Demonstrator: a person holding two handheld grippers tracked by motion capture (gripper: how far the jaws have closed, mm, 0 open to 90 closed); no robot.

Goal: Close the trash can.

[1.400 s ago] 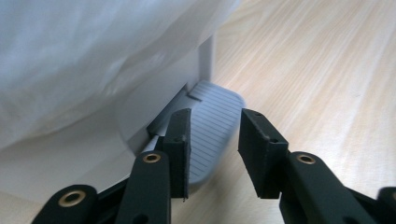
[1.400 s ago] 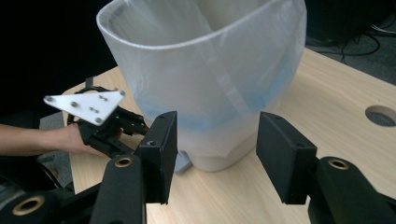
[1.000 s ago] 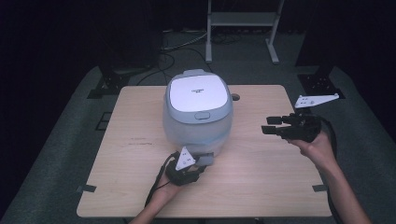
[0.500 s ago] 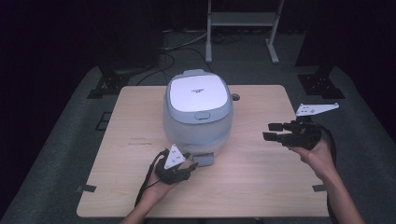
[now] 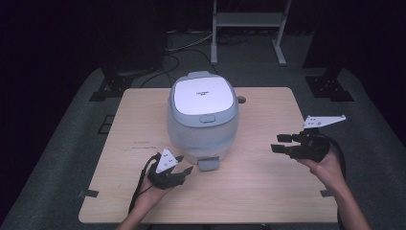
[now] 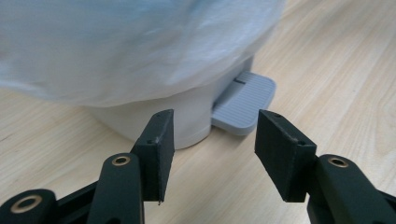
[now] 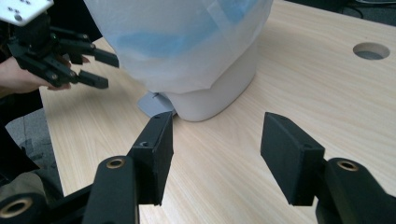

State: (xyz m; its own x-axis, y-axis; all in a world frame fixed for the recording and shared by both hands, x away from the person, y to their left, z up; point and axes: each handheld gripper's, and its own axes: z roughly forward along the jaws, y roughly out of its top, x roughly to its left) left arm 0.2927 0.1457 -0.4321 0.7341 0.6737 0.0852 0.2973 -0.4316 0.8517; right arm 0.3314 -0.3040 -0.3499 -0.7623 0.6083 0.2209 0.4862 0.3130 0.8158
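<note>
A white and grey rice cooker (image 5: 202, 115), its body wrapped in clear plastic film, stands in the middle of the wooden table (image 5: 268, 191). A grey ribbed tab (image 5: 208, 164) juts from its base toward me. My left gripper (image 5: 183, 164) lies low just left of that tab; in the left gripper view its jaws (image 6: 215, 119) point at the tab (image 6: 243, 100) and have just been opening, with nothing between them. My right gripper (image 5: 279, 143) hovers right of the cooker (image 7: 187, 51), aimed at it. Its jaws (image 7: 218, 121) have also just been opening and hold nothing.
A round cable hole (image 5: 241, 99) sits in the tabletop behind the cooker. A metal stand (image 5: 246, 19) and black floor bases (image 5: 107, 88) lie beyond the table. Bare wood stretches to both sides of the cooker.
The left gripper has slid left, away from the cooker's front tab, and its jaws stand wider. The right gripper has sunk closer to the table.
</note>
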